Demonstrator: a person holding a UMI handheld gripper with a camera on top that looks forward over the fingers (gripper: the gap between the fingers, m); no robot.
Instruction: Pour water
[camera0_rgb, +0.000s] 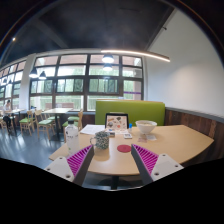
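Observation:
A light wooden table (170, 140) stands ahead of me. On its near part sits a grey patterned mug (101, 141), just beyond my left finger, with a round red coaster (124, 148) to its right. A pale jug-like vessel (71, 131) stands farther left near the table edge. My gripper (112, 166) is open, its magenta pads (78, 160) spread wide over the table's near edge, with nothing between them. I cannot see any water.
A white bowl (146, 127) and a framed picture or tablet (116, 122) stand at the back of the table, papers (92, 130) beside them. A green bench (130, 110) lies behind. Chairs and tables (30, 122) fill the left, under large windows.

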